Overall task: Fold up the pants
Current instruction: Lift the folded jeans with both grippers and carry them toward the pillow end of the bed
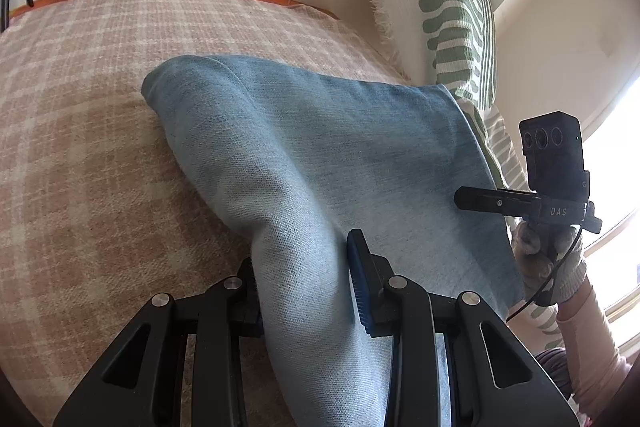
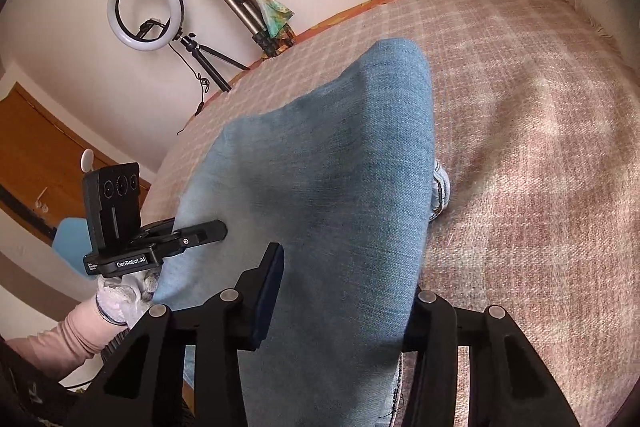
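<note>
Left wrist view: light blue pants (image 1: 320, 155) lie across a pink-and-cream plaid blanket (image 1: 88, 131) on a bed. A ridge of denim runs up between the fingers of the left gripper (image 1: 304, 279); the blue pad (image 1: 360, 279) at 3 o'clock of the ridge lies against the cloth, the other finger at 9 o'clock is half hidden behind it. Claw narrow, clamped on the fold. The folded end of the pants points to 11 o'clock.

At 3 o'clock the right gripper (image 1: 472, 201) shows side-on at the cloth's edge, carried by a gloved hand (image 1: 548, 259) with a pale pink sleeve below it. Whether its fingers press the cloth cannot be told from here.

Only this view shows the green-and-white patterned cushion (image 1: 452, 7) at 1 o'clock against the wall.

Right wrist view: same pants (image 2: 340, 187) fill the centre. Cloth passes between the fingers of the right gripper (image 2: 344, 291); the left pad (image 2: 270, 291) touches it, the other side is buried under denim. Claw about half wide, gripping the fold.

At 9 o'clock the left gripper (image 2: 216, 231) meets the cloth edge.

Only this view shows a ring light (image 2: 146, 9) on a tripod at 11 o'clock, a second stand (image 2: 240, 3) draped with a scarf, and a wooden door (image 2: 36, 155) at 9 o'clock. No containers are in either view.
</note>
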The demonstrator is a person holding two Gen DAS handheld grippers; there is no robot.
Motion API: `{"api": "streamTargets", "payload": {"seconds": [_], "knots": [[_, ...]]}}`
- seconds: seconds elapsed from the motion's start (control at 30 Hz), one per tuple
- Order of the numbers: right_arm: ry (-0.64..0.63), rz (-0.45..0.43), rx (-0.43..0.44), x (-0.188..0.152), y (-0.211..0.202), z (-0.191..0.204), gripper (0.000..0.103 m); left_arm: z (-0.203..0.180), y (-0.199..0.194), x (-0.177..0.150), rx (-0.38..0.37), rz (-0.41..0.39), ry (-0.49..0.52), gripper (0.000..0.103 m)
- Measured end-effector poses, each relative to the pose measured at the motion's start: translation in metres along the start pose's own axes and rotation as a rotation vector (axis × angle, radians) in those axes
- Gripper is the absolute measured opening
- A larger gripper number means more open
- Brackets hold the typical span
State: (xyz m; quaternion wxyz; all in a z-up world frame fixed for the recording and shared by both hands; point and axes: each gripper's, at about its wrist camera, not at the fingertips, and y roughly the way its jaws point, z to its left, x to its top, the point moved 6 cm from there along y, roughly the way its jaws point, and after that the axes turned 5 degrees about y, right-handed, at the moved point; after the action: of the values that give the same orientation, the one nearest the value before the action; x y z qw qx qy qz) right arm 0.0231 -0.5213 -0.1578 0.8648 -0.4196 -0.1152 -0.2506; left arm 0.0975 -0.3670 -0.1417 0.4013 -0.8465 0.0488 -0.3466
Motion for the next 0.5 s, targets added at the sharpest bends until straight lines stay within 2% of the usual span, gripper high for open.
{"api": "streamTargets", "payload": {"seconds": [0.13, 0.23, 0.3, 0.33, 0.4, 0.47, 0.5], "knots": [[-0.006, -0.016, -0.046, 0.006, 0.014, -0.002, 0.054, -0.001, 0.002, 0.003, 0.001, -0.001, -0.005, 0.031], [-0.056, -0.019, -0.095, 0.014, 0.013, 0.002, 0.057, -0.001, 0.001, 0.002, -0.001, 0.0, -0.005, 0.031], [-0.086, 0.013, -0.096, 0.015, 0.016, 0.002, 0.06, -0.001, 0.001, 0.002, -0.002, 0.0, -0.003, 0.031], [-0.087, 0.042, -0.097, 0.013, 0.021, -0.001, 0.065, -0.001, 0.001, 0.001, -0.002, 0.0, -0.003, 0.031], [-0.039, 0.044, -0.013, 0.012, 0.021, -0.003, 0.065, 0.0, 0.0, 0.001, -0.006, 0.0, -0.005, 0.031], [-0.019, 0.027, 0.087, 0.009, 0.015, 0.009, 0.053, 0.0, -0.003, 0.001, -0.006, -0.002, -0.007, 0.031], [-0.021, 0.017, 0.135, 0.008, 0.009, 0.018, 0.05, 0.0, -0.004, 0.001, -0.002, -0.003, -0.006, 0.031]]}}
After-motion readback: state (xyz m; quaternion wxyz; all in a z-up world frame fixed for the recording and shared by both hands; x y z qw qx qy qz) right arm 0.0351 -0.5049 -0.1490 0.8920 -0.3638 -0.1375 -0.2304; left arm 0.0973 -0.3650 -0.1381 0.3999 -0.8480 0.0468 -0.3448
